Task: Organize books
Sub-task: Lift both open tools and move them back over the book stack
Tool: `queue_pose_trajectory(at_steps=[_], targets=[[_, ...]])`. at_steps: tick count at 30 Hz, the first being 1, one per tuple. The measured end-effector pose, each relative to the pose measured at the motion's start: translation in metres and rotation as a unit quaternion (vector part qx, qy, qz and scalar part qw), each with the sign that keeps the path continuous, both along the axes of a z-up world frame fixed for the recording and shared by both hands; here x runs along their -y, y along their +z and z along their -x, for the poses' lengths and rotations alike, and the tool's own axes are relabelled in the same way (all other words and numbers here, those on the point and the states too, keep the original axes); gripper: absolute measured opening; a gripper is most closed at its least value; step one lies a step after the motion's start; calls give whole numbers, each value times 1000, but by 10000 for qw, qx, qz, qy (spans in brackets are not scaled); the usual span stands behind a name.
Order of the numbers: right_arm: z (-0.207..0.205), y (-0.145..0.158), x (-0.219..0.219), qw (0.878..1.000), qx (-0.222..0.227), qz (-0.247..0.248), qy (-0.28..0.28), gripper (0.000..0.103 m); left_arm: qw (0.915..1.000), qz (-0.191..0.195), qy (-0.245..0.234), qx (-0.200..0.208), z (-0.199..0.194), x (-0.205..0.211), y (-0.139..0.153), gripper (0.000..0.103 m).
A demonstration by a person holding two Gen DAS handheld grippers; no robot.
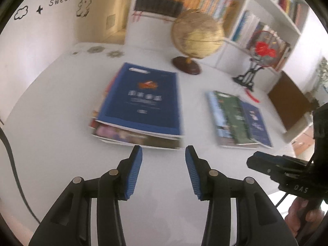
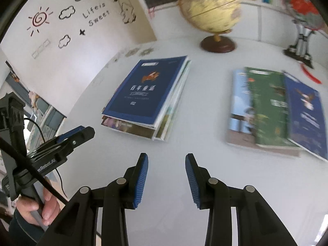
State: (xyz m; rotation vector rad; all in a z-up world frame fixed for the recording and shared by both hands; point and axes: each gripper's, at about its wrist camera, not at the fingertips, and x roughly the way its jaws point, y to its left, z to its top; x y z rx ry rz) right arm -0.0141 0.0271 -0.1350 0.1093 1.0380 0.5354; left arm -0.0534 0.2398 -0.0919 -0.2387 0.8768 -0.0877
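On the white table (image 1: 51,106), as seen from the left wrist, the left tongs (image 1: 163,153) are held with their jaws apart and nothing between them, just short of the near edge of a stack of books (image 1: 141,102) topped by a dark blue cover. To the right of it, three loose books (image 1: 235,119) are laid overlapping like a fan: a light blue one, a green one and a dark blue one. Behind them one globe (image 1: 196,34) and one fan ornament (image 1: 264,49) are set before a filled bookshelf (image 1: 254,6). At the right edge the right tongs (image 1: 266,164) are caught side-on. From the right wrist, the right tongs (image 2: 166,155) are likewise seen parted and empty above bare table, with the stack (image 2: 147,94) ahead to the left and the three fanned books (image 2: 274,110) to the right, well apart from it. The left tongs (image 2: 82,133) are visible at the left edge, carried by a hand (image 2: 41,209). How many books the stack holds cannot be counted; several page edges are shown. The books are judged thin, light and floppy, with glossy covers likely to slide; a hold is best taken on a near overhanging edge or close to the spine.
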Motion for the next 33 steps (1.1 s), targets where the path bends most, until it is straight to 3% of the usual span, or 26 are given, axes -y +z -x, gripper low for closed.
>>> queue_pose_trajectory(at_steps=[3,4,5,7,9,20,33], targets=[[25,18,31,9998,138,-2,-171,39,9997,12,-98,209,16,28,17,43],[33,25,42,9995,220,-4,-239,41,9995,3,-138,268,21,38,23,49],[39,29,50,9992,272,-3,-296,44,9992,-8,-172,348,27,48,29,65],[54,41,73,9982,414,-51,-440,48,9980,20,-170,615,40,63,40,80],[66,49,93,9971,517,-95,-553,49,9963,24,-234,822,52,79,51,80],[109,74,169,9909,803,-321,-1027,50,9923,-93,-570,1095,79,144,79,80],[75,58,226,9828,532,-469,-1707,51,9898,-4,-871,1131,20,181,74,80]])
